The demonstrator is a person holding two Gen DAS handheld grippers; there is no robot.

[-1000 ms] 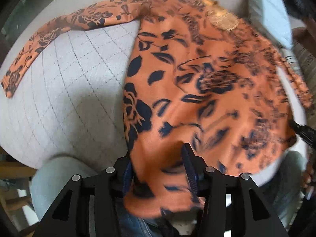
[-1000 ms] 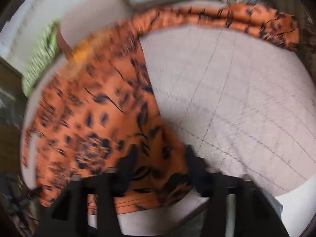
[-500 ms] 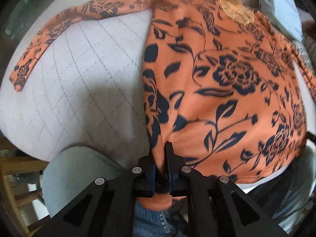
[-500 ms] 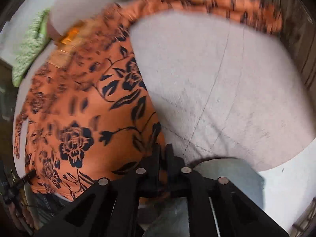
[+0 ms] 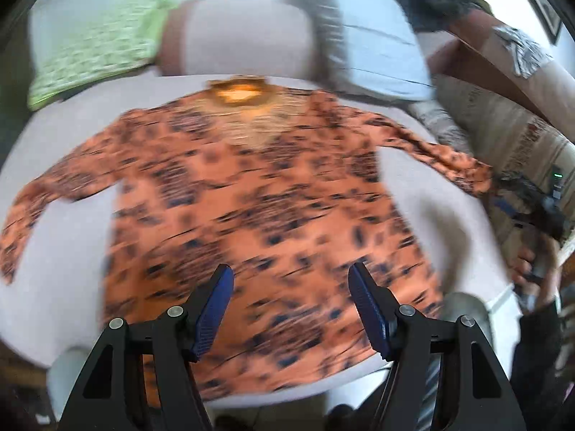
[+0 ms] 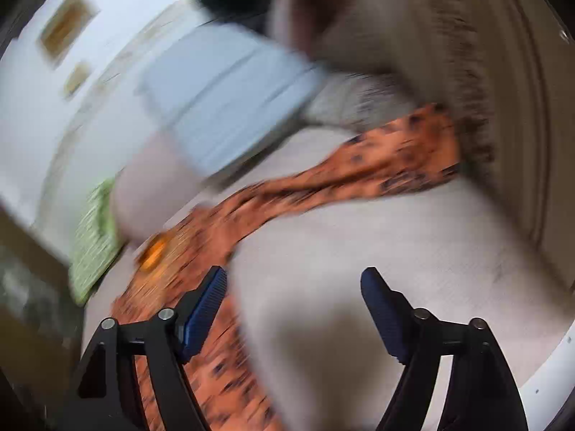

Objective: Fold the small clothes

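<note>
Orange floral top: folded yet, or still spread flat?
Spread flat. The orange floral top lies open on the pale cushion, both sleeves stretched outward, no fold visible.

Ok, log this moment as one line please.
stage: top spread flat | left gripper: open, just released | right gripper: open, just released | orange floral top: unfolded, sleeves out

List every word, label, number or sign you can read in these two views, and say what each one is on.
None can be read; both views are motion-blurred.
Cardboard box, left wrist view: dark printed lines on its side, too blurred to read.
Framed pictures on the wall, right wrist view: too blurred to tell whether they carry text.
Orange floral top: only a dark flower pattern, no lettering visible.
</note>
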